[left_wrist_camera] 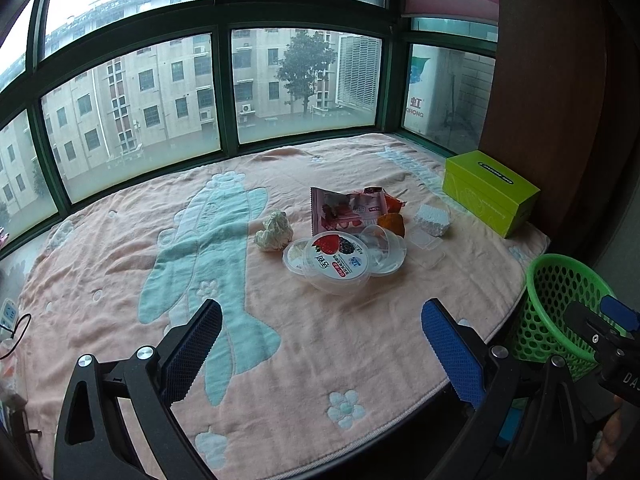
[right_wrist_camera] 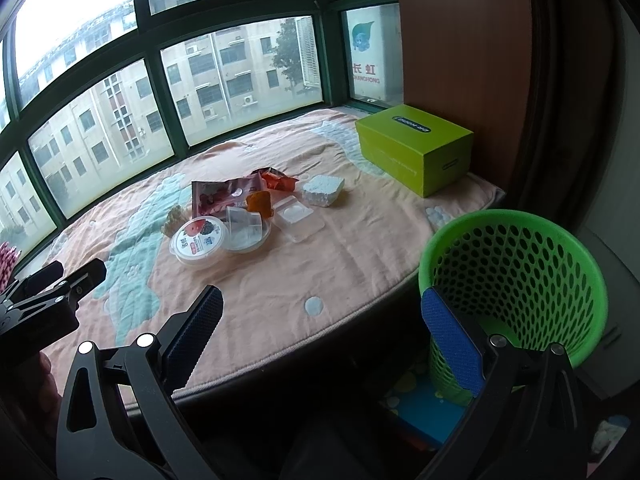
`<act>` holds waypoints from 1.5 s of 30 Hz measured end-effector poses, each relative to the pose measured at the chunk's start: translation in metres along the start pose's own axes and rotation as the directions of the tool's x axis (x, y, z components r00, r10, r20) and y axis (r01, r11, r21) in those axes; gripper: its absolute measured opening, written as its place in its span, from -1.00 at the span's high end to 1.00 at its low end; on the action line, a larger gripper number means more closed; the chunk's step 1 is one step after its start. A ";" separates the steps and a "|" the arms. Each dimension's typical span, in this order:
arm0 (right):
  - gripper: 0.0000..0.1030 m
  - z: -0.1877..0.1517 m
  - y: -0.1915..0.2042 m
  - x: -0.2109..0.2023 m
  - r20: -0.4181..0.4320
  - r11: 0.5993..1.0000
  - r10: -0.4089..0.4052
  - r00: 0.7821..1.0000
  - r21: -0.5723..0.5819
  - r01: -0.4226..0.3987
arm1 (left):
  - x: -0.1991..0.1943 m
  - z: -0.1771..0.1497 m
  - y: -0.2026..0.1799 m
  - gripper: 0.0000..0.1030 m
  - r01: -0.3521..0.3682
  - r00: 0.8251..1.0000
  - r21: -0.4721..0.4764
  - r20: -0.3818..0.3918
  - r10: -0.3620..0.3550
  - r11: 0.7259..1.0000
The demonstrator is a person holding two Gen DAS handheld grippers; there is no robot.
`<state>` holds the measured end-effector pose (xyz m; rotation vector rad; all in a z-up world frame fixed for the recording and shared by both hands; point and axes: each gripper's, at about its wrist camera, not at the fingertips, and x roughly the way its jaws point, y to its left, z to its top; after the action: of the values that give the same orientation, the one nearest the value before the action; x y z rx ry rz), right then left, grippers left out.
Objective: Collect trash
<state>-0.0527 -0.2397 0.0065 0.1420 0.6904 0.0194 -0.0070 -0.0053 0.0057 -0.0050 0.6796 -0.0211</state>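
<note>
Blue pads line the fingers of both grippers, and both sets of jaws stand wide apart with nothing between them. The left gripper [left_wrist_camera: 322, 344] hovers over the near part of a pink towel [left_wrist_camera: 328, 320] patterned with a pale blue shape and small flowers. The right gripper [right_wrist_camera: 322, 340] sits at the towel's near right edge, one finger over the cloth and the other in front of the green mesh basket [right_wrist_camera: 516, 280], which stands upright just off the edge of the covered surface.

Farther in, near the middle of the towel, the trash lies in a loose cluster. Nearest is a round yogurt cup [left_wrist_camera: 336, 258] with a strawberry and blackberry lid, touching a clear plastic cup [left_wrist_camera: 384, 246] tipped beside it. To the left of these sits a crumpled ball of tissue [left_wrist_camera: 274, 232]. Just behind lies a pink snack wrapper [left_wrist_camera: 346, 210], with an orange wrapper [left_wrist_camera: 392, 222] and a red one at its right. A flat clear plastic tray [left_wrist_camera: 426, 242] and a white foam block [left_wrist_camera: 434, 218] lie to the right of the cluster.

Beyond, a lime green box [left_wrist_camera: 490, 196] rests at the towel's far right corner against a wooden panel. Green-framed windows [left_wrist_camera: 224, 92] close the back, with apartment buildings outside.
</note>
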 end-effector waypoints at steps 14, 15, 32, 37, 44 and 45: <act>-0.91 0.000 -0.001 0.002 -0.008 1.000 0.004 1.000 0.003 -0.004 | 0.001 0.000 0.002 -0.88 0.004 1.000 -0.005 -0.005 -0.004 1.000; -0.91 0.000 -0.001 0.003 -0.009 1.000 0.004 1.000 0.003 -0.004 | 0.001 -0.001 0.001 -0.88 0.004 1.000 -0.006 -0.005 -0.004 1.000; -0.91 0.001 -0.003 0.010 -0.015 1.000 0.004 1.000 0.005 -0.004 | 0.002 -0.001 0.003 -0.88 0.005 1.000 -0.006 -0.006 -0.005 1.000; -0.91 0.001 -0.003 0.011 -0.016 1.000 0.004 1.000 0.004 -0.004 | 0.002 -0.002 0.002 -0.88 0.002 1.000 -0.009 -0.009 -0.003 1.000; -0.91 0.004 -0.002 0.017 -0.025 1.000 0.006 1.000 0.002 -0.006 | 0.003 -0.002 0.003 -0.88 0.003 1.000 -0.010 -0.011 -0.003 1.000; -0.91 0.004 -0.002 0.018 -0.027 1.000 0.006 1.000 0.001 -0.006 | 0.003 -0.003 0.003 -0.88 0.002 1.000 -0.011 -0.012 -0.003 1.000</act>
<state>-0.0365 -0.2406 -0.0024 0.1450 0.7172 0.0272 -0.0066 -0.0028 0.0022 -0.0163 0.6917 -0.0197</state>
